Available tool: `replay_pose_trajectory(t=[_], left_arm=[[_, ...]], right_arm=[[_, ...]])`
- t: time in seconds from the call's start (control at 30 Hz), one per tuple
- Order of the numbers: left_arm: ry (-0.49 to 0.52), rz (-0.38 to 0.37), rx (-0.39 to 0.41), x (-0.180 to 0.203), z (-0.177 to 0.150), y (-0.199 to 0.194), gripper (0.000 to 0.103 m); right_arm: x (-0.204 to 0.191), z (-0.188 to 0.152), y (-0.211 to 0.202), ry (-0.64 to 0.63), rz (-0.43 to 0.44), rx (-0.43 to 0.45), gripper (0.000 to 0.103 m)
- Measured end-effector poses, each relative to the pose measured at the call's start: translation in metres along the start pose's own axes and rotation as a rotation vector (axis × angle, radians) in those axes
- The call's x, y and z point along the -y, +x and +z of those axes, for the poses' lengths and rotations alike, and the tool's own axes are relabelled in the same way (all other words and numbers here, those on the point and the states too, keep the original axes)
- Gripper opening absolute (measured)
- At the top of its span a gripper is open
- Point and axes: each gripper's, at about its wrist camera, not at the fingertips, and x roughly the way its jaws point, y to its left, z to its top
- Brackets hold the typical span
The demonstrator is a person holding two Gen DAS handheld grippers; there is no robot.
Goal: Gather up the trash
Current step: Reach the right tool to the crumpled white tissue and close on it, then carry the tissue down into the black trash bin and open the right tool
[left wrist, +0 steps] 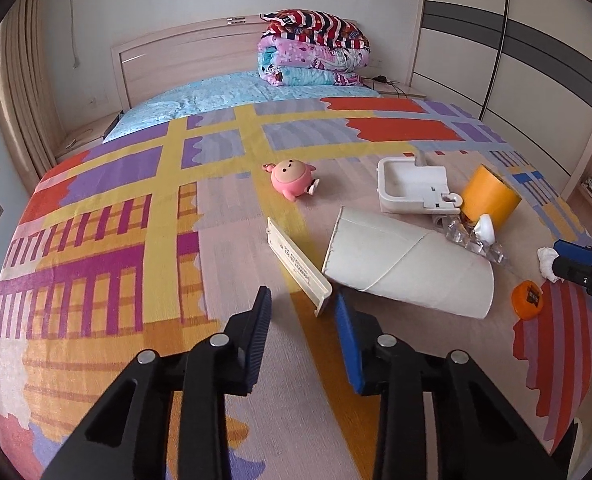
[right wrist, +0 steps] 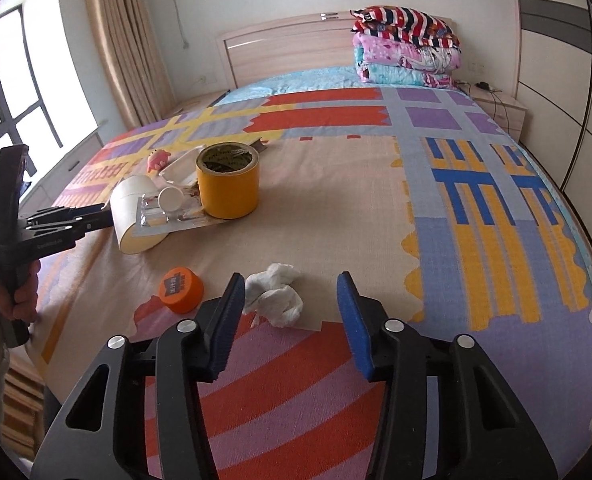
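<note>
Starting out by the look of it: nothing collected yet, all trash still on the bed (right wrist: pixel 336 208). Largest to smallest: cardboard tube (left wrist: pixel 408 268), white tray (left wrist: pixel 410 186), yellow tape roll (right wrist: pixel 227 180), flat slat (left wrist: pixel 298 266), pink toy (left wrist: pixel 291 178), orange cap (right wrist: pixel 181 289), crumpled tissue (right wrist: pixel 273 294). Left tool (left wrist: pixel 302 312) wide open, empty, just short of slat and tube. Right tool (right wrist: pixel 289 300) wide open, empty, tissue between its fingers. Bed's near edge is close; open room to the right.
</note>
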Motion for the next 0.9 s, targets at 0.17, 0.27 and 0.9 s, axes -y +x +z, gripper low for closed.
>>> replay_pose_trajectory(t=[0.17, 0.27, 0.9], left_arm=[[-0.002, 0.014, 0.010, -0.002, 0.001, 0.000, 0.007], [0.003, 0.023, 0.024, -0.002, -0.001, -0.005, 0.006], [0.016, -0.022, 0.164, 0.020, -0.043, -0.106, 0.006]], right_arm=[[-0.006, -0.003, 0.004, -0.007, 0.027, 0.005, 0.029], [-0.013, -0.004, 0.001, -0.023, 0.022, 0.008, 0.020], [-0.047, -0.020, -0.068, -0.053, 0.061, 0.079, 0.019]])
